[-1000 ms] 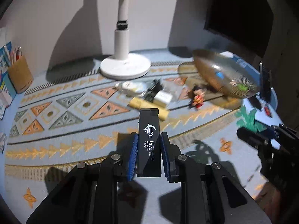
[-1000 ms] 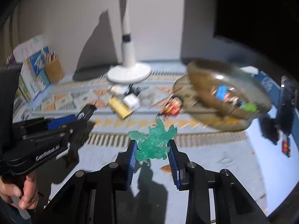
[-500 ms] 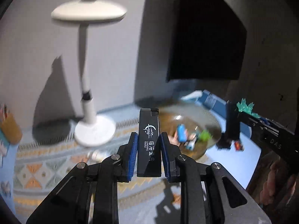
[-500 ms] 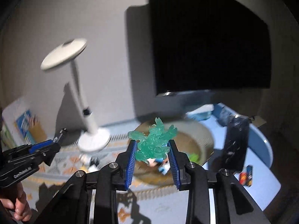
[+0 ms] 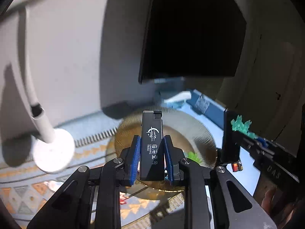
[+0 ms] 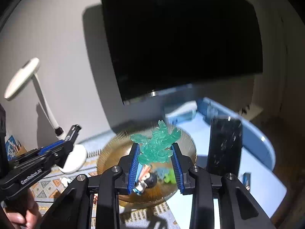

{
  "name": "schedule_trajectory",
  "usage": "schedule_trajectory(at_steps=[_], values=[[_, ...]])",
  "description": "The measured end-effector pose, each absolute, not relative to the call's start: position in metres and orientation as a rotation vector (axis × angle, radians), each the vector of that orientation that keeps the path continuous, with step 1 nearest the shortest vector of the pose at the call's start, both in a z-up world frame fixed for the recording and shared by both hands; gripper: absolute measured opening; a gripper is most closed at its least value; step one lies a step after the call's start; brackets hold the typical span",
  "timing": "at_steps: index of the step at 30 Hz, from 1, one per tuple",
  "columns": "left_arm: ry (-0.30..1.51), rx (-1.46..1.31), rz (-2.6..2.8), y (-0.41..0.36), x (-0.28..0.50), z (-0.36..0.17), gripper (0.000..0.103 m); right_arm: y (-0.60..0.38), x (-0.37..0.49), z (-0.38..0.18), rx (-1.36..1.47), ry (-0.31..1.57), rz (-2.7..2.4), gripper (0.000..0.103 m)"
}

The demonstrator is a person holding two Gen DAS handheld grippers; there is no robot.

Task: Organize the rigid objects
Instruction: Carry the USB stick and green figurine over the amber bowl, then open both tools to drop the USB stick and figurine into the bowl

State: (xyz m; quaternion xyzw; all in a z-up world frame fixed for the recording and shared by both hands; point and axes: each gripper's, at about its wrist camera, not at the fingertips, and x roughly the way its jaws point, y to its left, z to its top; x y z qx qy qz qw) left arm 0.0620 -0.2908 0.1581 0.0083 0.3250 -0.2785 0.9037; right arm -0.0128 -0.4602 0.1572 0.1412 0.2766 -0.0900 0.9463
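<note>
The left gripper [image 5: 151, 158] is closed on one black lighter [image 5: 152, 145], which stands upright between the blue pads [image 5: 134, 159]. The right gripper [image 6: 155, 165] is closed on one green translucent figure [image 6: 156, 145]. Both grippers hang above one amber ribbed bowl [image 6: 112, 148].

In the bowl I count at least three small toys: a dark-haired doll [image 6: 147, 179], a light green piece [image 6: 169, 177] and a blue piece that is blurred. One white desk lamp [image 6: 45, 110] stands to the left of the bowl on the patterned mat [image 6: 45, 188]. One dark phone [image 6: 224, 147] stands upright just right of the bowl, and one black monitor [image 6: 181, 38] is behind it. A hand [image 6: 26, 215] holds the left gripper's handle.

Compared with one second ago, both grippers have come from above the mat to above the bowl, with the same grip on both things.
</note>
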Motion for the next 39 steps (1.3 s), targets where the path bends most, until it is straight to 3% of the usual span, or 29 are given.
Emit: schedule_trajectory(at_steps=[9,20,21,22,23,24,26,28,30,39], values=[[0.793,0.060,-0.583,-0.320,0.090,0.102,0.021,-0.465,0.026,0.097,0.318,0.734,-0.191,0.032],[0.811,0.110,-0.578,-0.334,0.093,0.087,0.022,-0.469,0.039,0.077,0.349,0.818,-0.213,0.033],[0.800,0.116,-0.583,-0.334,0.092,0.089,0.028,-0.471,0.039,0.078,0.363,0.818,-0.205,0.034],[0.781,0.126,-0.580,-0.331,0.090,0.095,0.040,-0.473,0.038,0.080,0.383,0.814,-0.192,0.045],[0.758,0.129,-0.569,-0.326,0.088,0.102,0.042,-0.475,0.035,0.081,0.396,0.802,-0.188,0.060],[0.739,0.125,-0.563,-0.320,0.085,0.109,0.044,-0.478,0.030,0.085,0.404,0.779,-0.193,0.064],[0.692,0.110,-0.550,-0.299,0.079,0.127,0.046,-0.484,0.016,0.099,0.409,0.713,-0.197,0.064],[0.663,0.085,-0.521,-0.279,0.073,0.141,0.059,-0.489,0.001,0.113,0.423,0.662,-0.214,0.064],[0.621,0.033,-0.488,-0.254,0.062,0.156,0.066,-0.492,-0.011,0.122,0.445,0.632,-0.213,0.064],[0.583,0.097,-0.176,-0.162,-0.014,0.169,0.066,-0.447,-0.042,0.147,0.427,0.600,-0.125,0.066]])
